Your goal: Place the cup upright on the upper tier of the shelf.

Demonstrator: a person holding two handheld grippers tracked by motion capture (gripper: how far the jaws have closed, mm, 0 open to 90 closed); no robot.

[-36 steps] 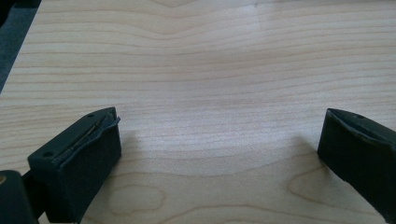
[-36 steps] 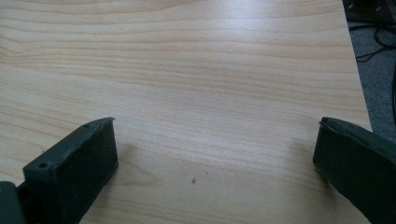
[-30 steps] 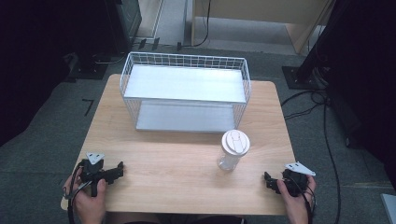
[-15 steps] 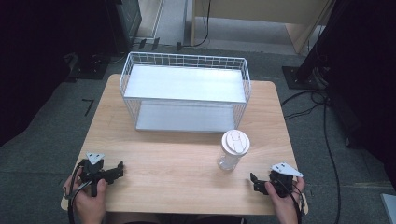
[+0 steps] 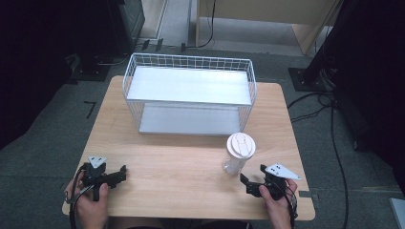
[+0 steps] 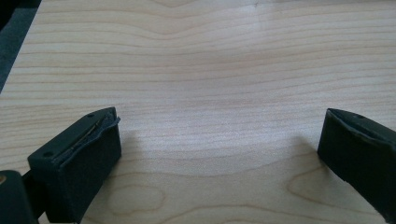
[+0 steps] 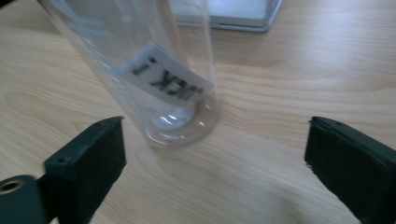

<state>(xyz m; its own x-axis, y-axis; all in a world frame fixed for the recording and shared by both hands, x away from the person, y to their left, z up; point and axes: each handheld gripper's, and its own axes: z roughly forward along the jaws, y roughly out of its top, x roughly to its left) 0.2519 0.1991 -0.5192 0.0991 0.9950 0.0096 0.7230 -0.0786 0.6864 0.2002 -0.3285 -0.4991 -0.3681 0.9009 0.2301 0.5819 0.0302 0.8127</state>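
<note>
right gripper closes in on the clear cup

since a second ago the right gripper [image 5: 252, 183] has travelled leftward along the near edge of the table [image 5: 191, 157], from the near right corner to a spot just beside the clear cup [image 5: 237, 153]. its jaws have just been closing somewhat, yet they stand spread, with nothing pressed between them. in the right gripper view the cup's transparent base [image 7: 180, 123] sits ahead of the gap and toward the left jaw, not yet between the pads, so this reads as the approach to a grasp and not the grasp itself. the cup has not moved: it stands upright with its white lid on, right of the table's middle, just in front of the near right corner of the white wire basket [image 5: 188, 95].

the left gripper [image 5: 112, 177] has stayed where it was, at the near left of the table, jaws spread wide over bare wood, as the left gripper view confirms.

pose: the right hand [image 5: 279, 202] comes in from the near edge, holding its gripper low and roughly level, jaws pointing left and a little far, toward the cup's lower body. the left hand [image 5: 90, 205] holds its gripper low too, jaws pointing right across the table.

to take the cup, the right jaws probably need to go further forward so the pads straddle it.
</note>
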